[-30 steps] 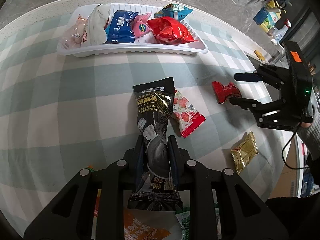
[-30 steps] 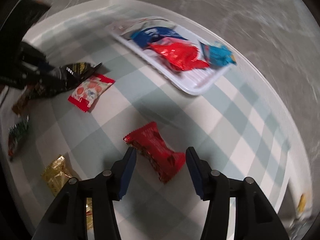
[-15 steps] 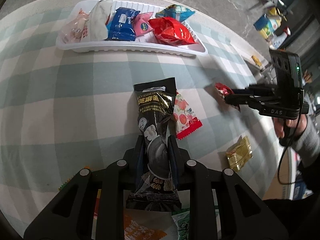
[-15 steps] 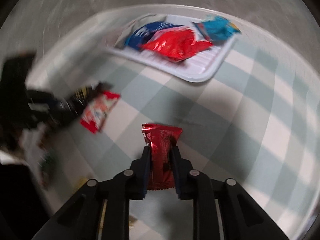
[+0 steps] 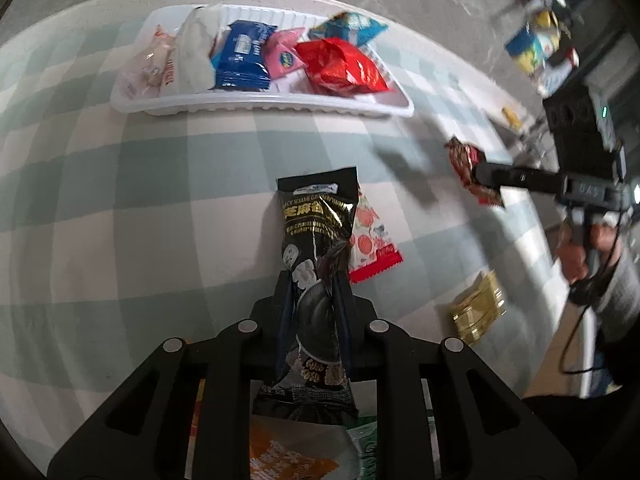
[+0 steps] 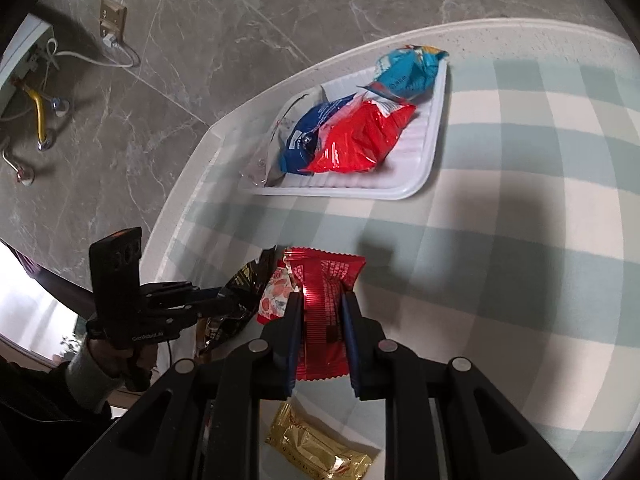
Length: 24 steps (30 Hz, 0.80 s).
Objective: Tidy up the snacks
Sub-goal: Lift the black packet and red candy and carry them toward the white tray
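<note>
— What has the left gripper [image 5: 312, 304] got?

— A long black snack packet [image 5: 316, 256], pinched between its two fingers about halfway along. The packet's far end points toward the tray, and its near end hangs back over the gripper body.

— And the right gripper [image 6: 319, 320]?

— Closed on a small red packet [image 6: 324, 300], with the fingers pressing its two sides. In the left wrist view that packet [image 5: 466, 168] is up off the checked counter [image 5: 140, 208], out to the right.

— Where's the tray?

— The white tray [image 5: 256, 102] sits at the far side of the counter. It holds a pale bag [image 5: 192, 56] at the left, then a dark blue pack [image 5: 240, 56], a pink one [image 5: 286, 58], a big red bag [image 5: 340, 68] and a light blue bag [image 5: 348, 30] at the far right corner.

— Anything loose on the counter?

— A white packet with red strawberries [image 5: 372, 240] lies just right of the black one, partly under it. A gold packet [image 5: 476, 312] lies near the right edge; in the right wrist view it [image 6: 320, 452] is below the gripper. An orange wrapper [image 5: 288, 456] shows under the left gripper.

— And beyond the counter?

— A grey marbled floor [image 6: 180, 40], with a wall socket and a white cable [image 6: 116, 40] at the far left.
</note>
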### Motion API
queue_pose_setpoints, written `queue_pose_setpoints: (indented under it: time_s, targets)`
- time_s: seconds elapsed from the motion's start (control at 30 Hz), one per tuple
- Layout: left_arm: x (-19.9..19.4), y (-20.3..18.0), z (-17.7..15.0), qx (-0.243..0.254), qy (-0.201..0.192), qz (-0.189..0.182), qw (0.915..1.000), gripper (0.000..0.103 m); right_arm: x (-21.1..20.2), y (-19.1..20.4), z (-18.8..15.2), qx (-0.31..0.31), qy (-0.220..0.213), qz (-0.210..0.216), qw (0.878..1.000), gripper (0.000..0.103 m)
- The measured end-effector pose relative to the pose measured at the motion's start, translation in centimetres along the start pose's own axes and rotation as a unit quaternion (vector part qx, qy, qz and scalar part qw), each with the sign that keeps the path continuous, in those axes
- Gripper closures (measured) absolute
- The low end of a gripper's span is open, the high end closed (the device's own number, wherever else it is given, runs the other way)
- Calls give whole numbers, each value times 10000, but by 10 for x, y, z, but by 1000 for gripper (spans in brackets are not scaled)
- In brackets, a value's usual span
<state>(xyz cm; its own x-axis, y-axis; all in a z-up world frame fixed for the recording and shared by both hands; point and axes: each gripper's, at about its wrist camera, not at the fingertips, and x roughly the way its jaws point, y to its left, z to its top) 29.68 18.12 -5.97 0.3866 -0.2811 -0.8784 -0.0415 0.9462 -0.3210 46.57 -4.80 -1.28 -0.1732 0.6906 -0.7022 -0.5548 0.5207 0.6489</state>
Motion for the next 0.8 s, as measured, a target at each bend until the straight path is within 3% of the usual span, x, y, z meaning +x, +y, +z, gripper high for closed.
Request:
queue_pose_setpoints:
  time_s: [0.27,0.43,0.53,0.63,0.8]
  targets:
    - [19,-20,2,506,263,447,9974,78,8,3,-7,-106,104,-216,9997,81]
    - [24,-29,2,856,195,606,9943,78,10,1,-10,-48,111,-273,9996,81]
    - [24,-24,4,707,124,414,9966,81,11,-1,-11,39,94,-259,9996,81]
    - [22,-8,6,192,56,-43,9998,83,12,-3,-12,156,73,-199,9997,81]
    - [20,15,6,-525,-8,-649,9965,83,10,-9,-16,437,23,47,9990,81]
